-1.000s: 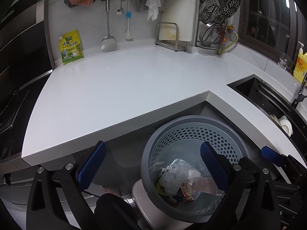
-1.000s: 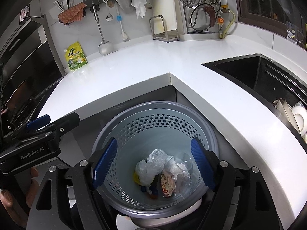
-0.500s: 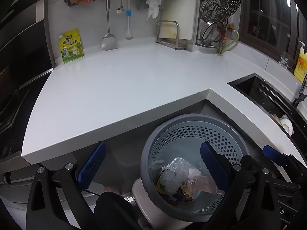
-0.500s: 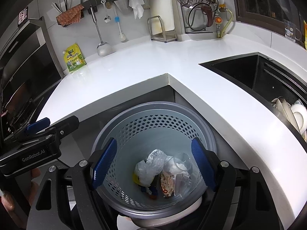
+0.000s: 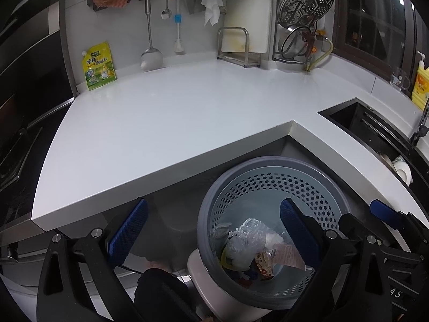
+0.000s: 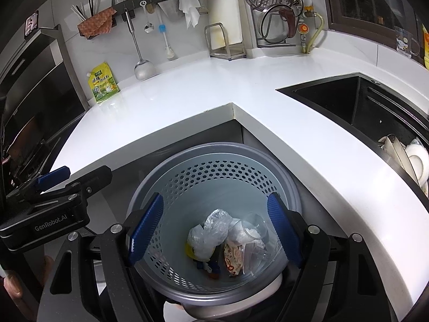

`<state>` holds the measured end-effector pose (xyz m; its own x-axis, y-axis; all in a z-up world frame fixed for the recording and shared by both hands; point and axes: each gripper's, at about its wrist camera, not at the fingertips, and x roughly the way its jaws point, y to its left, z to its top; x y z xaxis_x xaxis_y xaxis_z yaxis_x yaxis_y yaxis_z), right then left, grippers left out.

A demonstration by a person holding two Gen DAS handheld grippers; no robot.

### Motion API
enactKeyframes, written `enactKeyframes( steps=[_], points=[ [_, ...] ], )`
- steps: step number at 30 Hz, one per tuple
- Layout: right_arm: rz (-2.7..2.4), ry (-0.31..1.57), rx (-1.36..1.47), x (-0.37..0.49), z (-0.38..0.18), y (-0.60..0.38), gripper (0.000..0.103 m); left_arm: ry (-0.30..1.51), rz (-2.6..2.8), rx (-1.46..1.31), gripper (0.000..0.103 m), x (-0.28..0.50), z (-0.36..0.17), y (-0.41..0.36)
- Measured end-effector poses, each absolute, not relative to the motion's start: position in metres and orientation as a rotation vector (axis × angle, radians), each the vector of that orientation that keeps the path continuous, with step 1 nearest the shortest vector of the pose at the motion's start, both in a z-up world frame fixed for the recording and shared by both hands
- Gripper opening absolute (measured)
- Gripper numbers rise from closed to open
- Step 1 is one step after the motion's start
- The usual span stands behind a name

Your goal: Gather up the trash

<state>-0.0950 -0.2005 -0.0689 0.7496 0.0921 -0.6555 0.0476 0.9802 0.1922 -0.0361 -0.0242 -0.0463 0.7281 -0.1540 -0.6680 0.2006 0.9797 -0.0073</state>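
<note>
The right gripper (image 6: 214, 230) hangs with its blue-padded fingers (image 6: 146, 228) spread wide and grasping nothing, directly above the mouth of the grey perforated waste basket (image 6: 214, 171), which serves as the landmark here. The left gripper (image 5: 213, 233) is likewise released and empty, its right pad over the basket's opening and its left pad off to the basket's left, over the dark gap under the counter. Inside the basket, at its bottom, lies the trash (image 6: 228, 241): a crumpled clear plastic bag (image 6: 211, 230), a clear plastic cup (image 6: 248, 228) on its side just beside the bag, a printed snack wrapper (image 6: 232, 261) under them, and some small blue and yellow bits that are too tangled to tell apart. The basket stands on the floor, tucked into the inner corner of the white L-shaped countertop (image 5: 174, 118), whose edge runs just behind and to either side of it. Beyond the basket, at the counter's far left against the wall, leans a yellow-green seasoning pouch (image 5: 98, 65). To the basket's right, set into the counter, is the dark sink (image 6: 356, 107) with white dishes (image 6: 413, 158) at its near end. Behind the basket, on the wall, a rail holds a ladle (image 5: 150, 53), a brush (image 5: 177, 32) and a white cloth (image 5: 212, 0).
</note>
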Motion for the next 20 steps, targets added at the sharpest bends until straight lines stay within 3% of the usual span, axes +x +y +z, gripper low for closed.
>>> enactKeyframes(
  steps=[20],
  points=[
    [0.024, 0.722, 0.204, -0.0955, -0.0686, -0.1994, 0.076, 0.744, -0.189, 0.07, 0.097, -0.0357, -0.0521, -0.0246]
  ],
)
